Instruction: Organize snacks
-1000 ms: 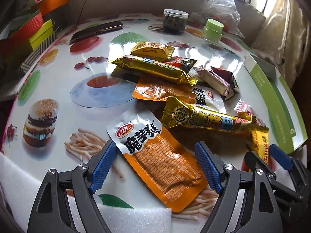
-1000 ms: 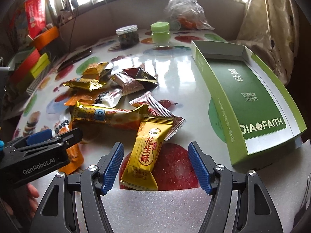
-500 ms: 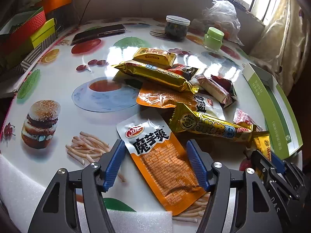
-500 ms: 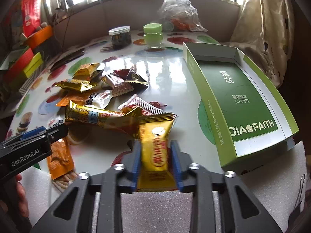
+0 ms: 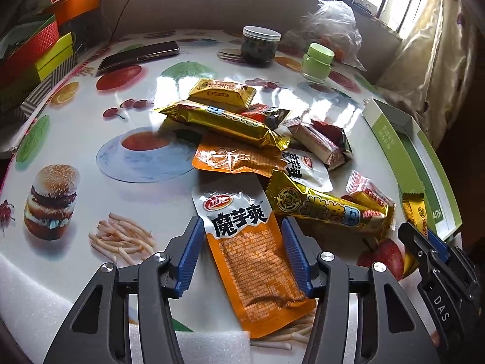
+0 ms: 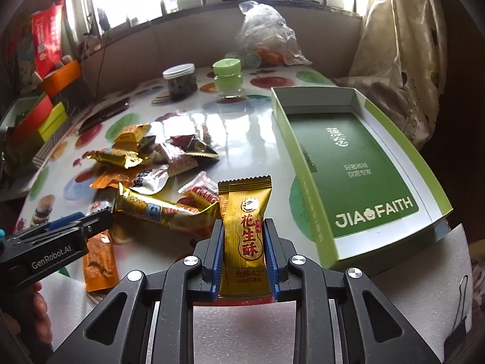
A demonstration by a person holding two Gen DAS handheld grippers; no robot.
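An orange-and-white pouch [image 5: 248, 254] lies flat on the printed tablecloth. My left gripper [image 5: 241, 224] straddles it with its jaws closing; the left pad stands clear of the pouch edge. My right gripper [image 6: 243, 223] is shut on a yellow peanut-candy packet [image 6: 244, 206] and holds it upright above the table. The rest of the snack pile, with a long gold bar [image 5: 327, 209] at its front, lies beyond the pouch. An open green box [image 6: 306, 182] sits to the right of the held packet with nothing in it.
At the back stand a dark-filled jar [image 5: 260, 45], a green-lidded jar [image 5: 318, 60] and a clear plastic bag [image 5: 330, 21]. A phone [image 5: 139, 56] lies far left, next to stacked coloured boxes [image 5: 36, 54]. White foam [image 5: 30, 297] covers the near edge.
The left jaws have narrowed around the orange-and-white pouch. The right jaws closed on the yellow packet and raised it off the table.
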